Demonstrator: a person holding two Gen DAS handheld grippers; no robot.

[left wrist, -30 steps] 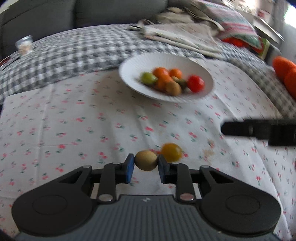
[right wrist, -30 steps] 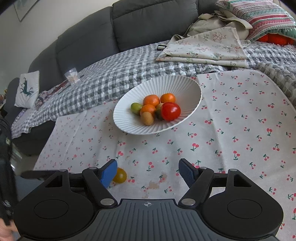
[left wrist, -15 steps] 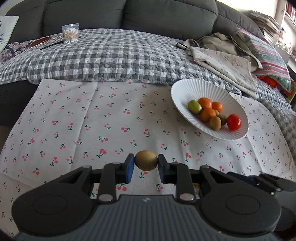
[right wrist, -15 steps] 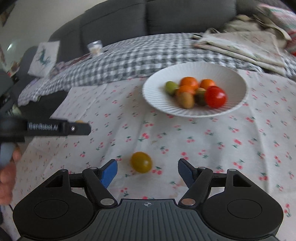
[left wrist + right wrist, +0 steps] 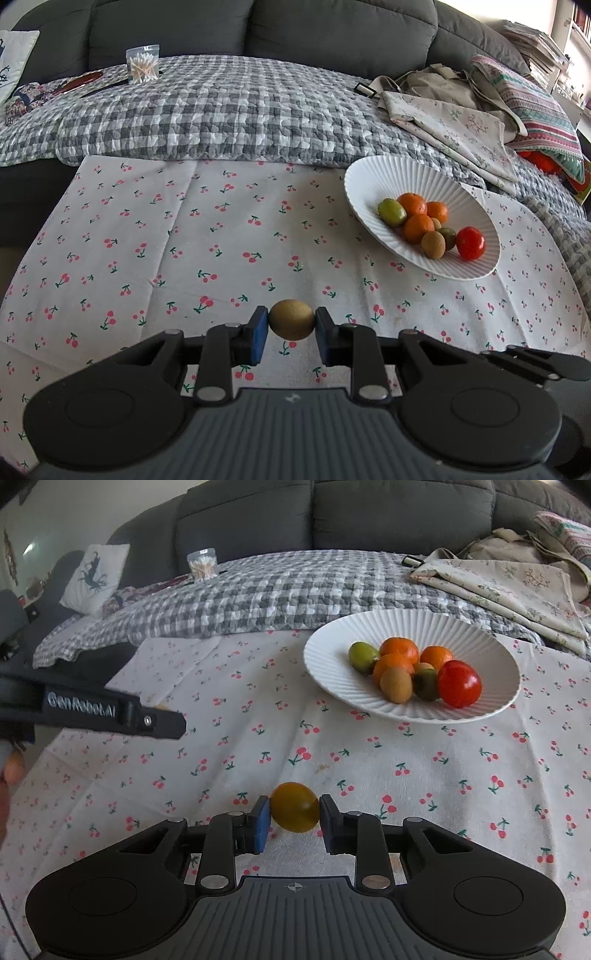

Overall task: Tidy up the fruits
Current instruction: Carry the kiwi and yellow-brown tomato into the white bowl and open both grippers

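Observation:
My left gripper (image 5: 291, 326) is shut on a brown-green kiwi (image 5: 291, 319) and holds it above the cherry-print cloth (image 5: 184, 240). My right gripper (image 5: 294, 818) has closed around a yellow tomato (image 5: 294, 806) that rests on the cloth (image 5: 406, 775); both pads touch it. A white ribbed plate (image 5: 373, 177) holds several fruits: oranges, a green fruit, kiwis and a red tomato (image 5: 470, 243). The plate also shows in the right wrist view (image 5: 413, 626). The left gripper's body (image 5: 92, 709) shows at the left of the right wrist view.
A grey checked quilt (image 5: 221, 110) lies behind the cloth, on a dark sofa (image 5: 258, 29). A clear box of cotton swabs (image 5: 142, 68) stands at the back left. Folded cloths (image 5: 450, 125) and a striped pillow (image 5: 535, 107) lie at the back right.
My right gripper moved forward to the yellow tomato and closed its jaws around it. My left gripper has lifted and turned with the kiwi still held.

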